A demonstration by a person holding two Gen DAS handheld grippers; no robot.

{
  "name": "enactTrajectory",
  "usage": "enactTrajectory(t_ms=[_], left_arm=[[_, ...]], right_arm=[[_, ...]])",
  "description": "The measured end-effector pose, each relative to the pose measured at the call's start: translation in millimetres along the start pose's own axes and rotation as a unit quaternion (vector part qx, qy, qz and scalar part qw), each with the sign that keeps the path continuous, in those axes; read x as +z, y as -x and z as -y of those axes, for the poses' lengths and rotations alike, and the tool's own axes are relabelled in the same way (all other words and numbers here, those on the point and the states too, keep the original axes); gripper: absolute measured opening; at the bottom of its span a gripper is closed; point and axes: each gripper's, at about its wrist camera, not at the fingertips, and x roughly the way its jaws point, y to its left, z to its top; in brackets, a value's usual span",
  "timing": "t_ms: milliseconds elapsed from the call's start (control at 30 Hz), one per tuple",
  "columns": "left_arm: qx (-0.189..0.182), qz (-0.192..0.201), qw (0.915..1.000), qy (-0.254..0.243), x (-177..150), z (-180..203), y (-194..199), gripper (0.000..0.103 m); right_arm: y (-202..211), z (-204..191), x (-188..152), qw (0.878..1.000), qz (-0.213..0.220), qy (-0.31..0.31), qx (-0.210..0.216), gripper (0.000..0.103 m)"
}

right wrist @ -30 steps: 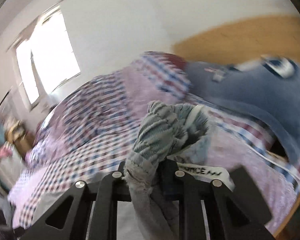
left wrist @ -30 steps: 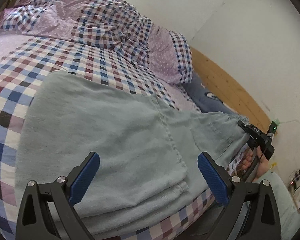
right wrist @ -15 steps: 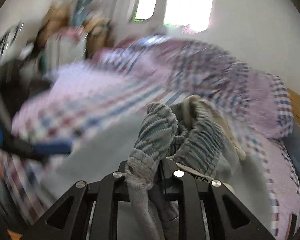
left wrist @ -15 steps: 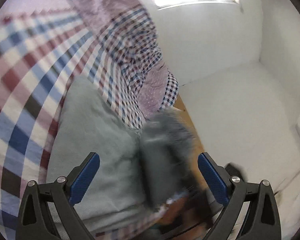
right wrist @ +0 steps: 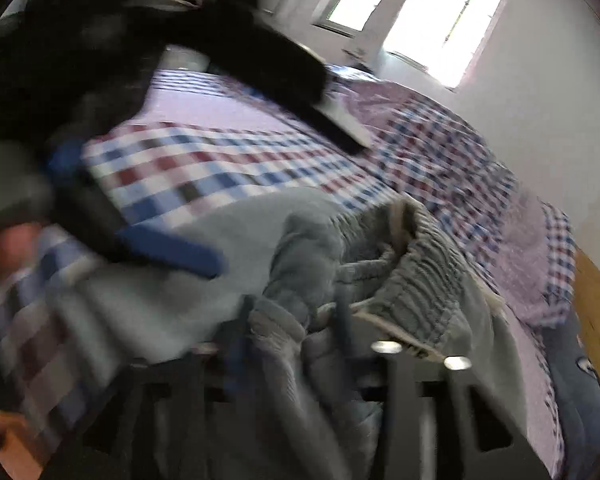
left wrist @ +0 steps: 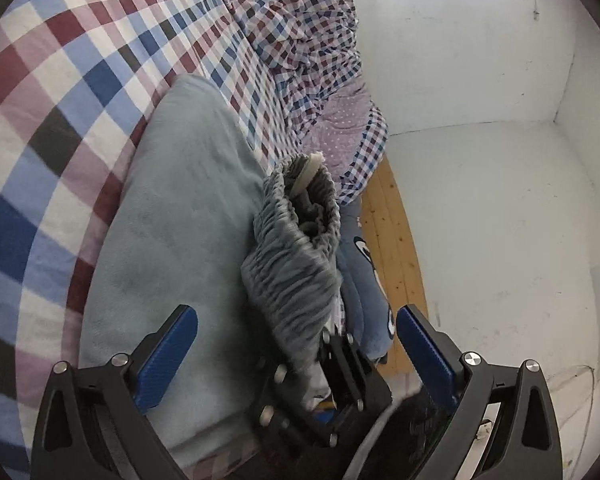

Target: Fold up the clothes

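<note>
Grey-green fleece fills the middle of our left wrist view: the folded trousers (left wrist: 168, 240) lie flat on the checked bedspread (left wrist: 72, 60), and their gathered elastic waistband (left wrist: 296, 240) stands up in a bunch over the folded part's right edge. Our left gripper (left wrist: 296, 344) has its blue pads (left wrist: 168, 352) spread wide, with nothing pressed between them. Our right gripper (left wrist: 324, 384) comes in from below between those pads, with the lower end of the waistband running down between its black fingers. A blue pillow (left wrist: 360, 280) lies against the wooden headboard (left wrist: 392, 240) to the right.

From our right wrist view, much blurred, the waistband (right wrist: 412, 280) is heaped just ahead of the right gripper (right wrist: 340, 344), whose jaws have just been opening; cloth still lies between them, but we cannot tell whether the pads still press on it. One blue pad of the left gripper (right wrist: 172, 248) hovers over the trousers at the left.
</note>
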Motion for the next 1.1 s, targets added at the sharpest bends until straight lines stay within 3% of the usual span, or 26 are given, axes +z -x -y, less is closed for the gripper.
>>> enactTrajectory(t_ms=[67, 167, 367, 433, 467, 500, 533, 567, 600, 633, 700, 733, 767, 800, 1000, 1100], left_arm=[[0.001, 0.007, 1.0000, -0.001, 1, 1, 0, 0.101], [-0.001, 0.020, 0.9997, -0.012, 2, 7, -2, 0.101], [-0.010, 0.034, 0.9982, -0.048, -2, 23, -9, 0.101], [-0.019, 0.032, 0.9968, -0.070, -4, 31, -10, 0.101], [-0.010, 0.029, 0.9962, -0.082, -6, 34, -12, 0.099], [0.005, 0.025, 0.9956, -0.090, -7, 34, -15, 0.097], [0.023, 0.022, 0.9951, -0.093, -7, 34, -17, 0.087], [0.051, 0.019, 0.9943, -0.092, -7, 31, -19, 0.066], [0.077, 0.015, 0.9934, -0.084, -6, 26, -21, 0.054], [0.097, 0.011, 0.9925, -0.073, -5, 20, -22, 0.028], [0.119, 0.002, 0.9919, -0.043, -4, 6, -24, 0.026], [0.119, 0.001, 0.9921, -0.039, -4, 4, -25, 0.025], [0.119, 0.001, 0.9920, -0.042, -4, 5, -25, 0.025], [0.120, 0.000, 0.9916, -0.047, -5, 6, -25, 0.025], [0.100, 0.004, 0.9946, -0.028, -7, 2, -27, 0.022], [0.091, 0.004, 0.9956, -0.021, -6, -1, -21, 0.021]], right_arm=[[14, 0, -1, 1.000, 0.013, 0.004, 0.023, 0.072], [31, 13, 1, 0.999, 0.029, -0.009, 0.045, 0.076], [24, 58, -9, 0.996, -0.005, -0.080, 0.036, 0.076], [18, 66, -14, 0.995, -0.021, -0.086, 0.046, 0.070], [18, 65, -16, 0.995, -0.026, -0.083, 0.047, 0.059], [14, 62, -17, 0.996, -0.034, -0.075, 0.042, 0.055], [10, 58, -19, 0.996, -0.042, -0.063, 0.039, 0.053], [7, 55, -20, 0.997, -0.047, -0.056, 0.036, 0.051], [2, 54, -20, 0.997, -0.052, -0.051, 0.032, 0.051], [-2, 49, -22, 0.997, -0.058, -0.040, 0.023, 0.051], [-9, 38, -25, 0.998, -0.064, -0.016, 0.002, 0.050], [-13, 35, -25, 0.998, -0.064, -0.003, -0.011, 0.042], [-16, 31, -25, 0.998, -0.064, 0.011, -0.025, 0.022], [-14, 37, -21, 0.998, -0.052, -0.006, -0.024, 0.017], [34, 64, 18, 0.993, 0.063, -0.091, -0.051, 0.015], [28, 52, 22, 0.993, 0.059, -0.087, -0.047, 0.015]])
